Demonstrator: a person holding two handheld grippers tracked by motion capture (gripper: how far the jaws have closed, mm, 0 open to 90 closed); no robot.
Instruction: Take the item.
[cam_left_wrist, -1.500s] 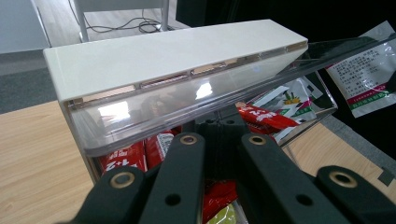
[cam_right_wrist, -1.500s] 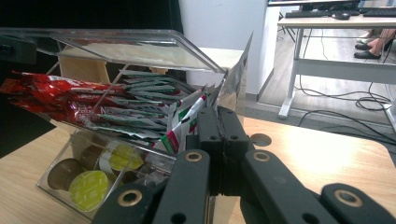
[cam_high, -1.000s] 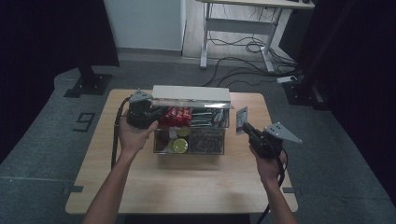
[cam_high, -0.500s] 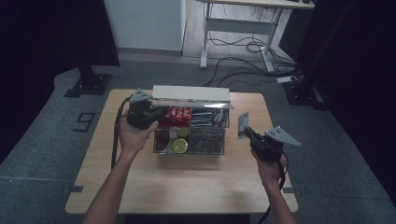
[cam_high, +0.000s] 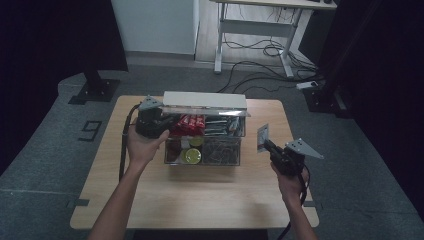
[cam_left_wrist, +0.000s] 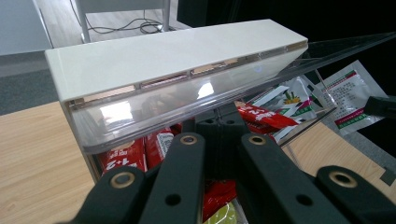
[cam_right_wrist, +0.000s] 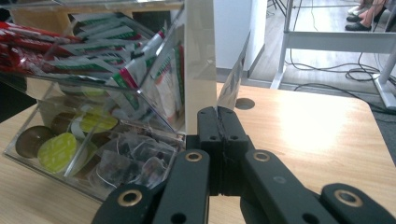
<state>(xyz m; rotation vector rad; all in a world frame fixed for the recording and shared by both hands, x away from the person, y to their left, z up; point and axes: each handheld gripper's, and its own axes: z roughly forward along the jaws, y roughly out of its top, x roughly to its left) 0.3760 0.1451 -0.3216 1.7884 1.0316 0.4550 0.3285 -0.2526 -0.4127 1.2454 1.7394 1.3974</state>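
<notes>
Left tool (cam_high: 150, 122) sits at the left end of the clear organizer box (cam_high: 205, 142), jaws together, clamped on the edge of the box's raised clear lid (cam_left_wrist: 187, 105) under its cream top bar (cam_high: 205, 99). Box stands mid-tabletop (cam_high: 150, 200). Upper tier holds red snack packs (cam_high: 187, 125) and white-green sachets (cam_right_wrist: 116, 65); lower tier holds round capsules (cam_high: 191, 155) and small clear-wrapped bags (cam_right_wrist: 130, 163). Right tool (cam_high: 267, 145) is near the box's right end, apart from it, jaws shut on a single sachet (cam_high: 262, 137) held upright above the tabletop, just beside the box wall in the right gripper view.
</notes>
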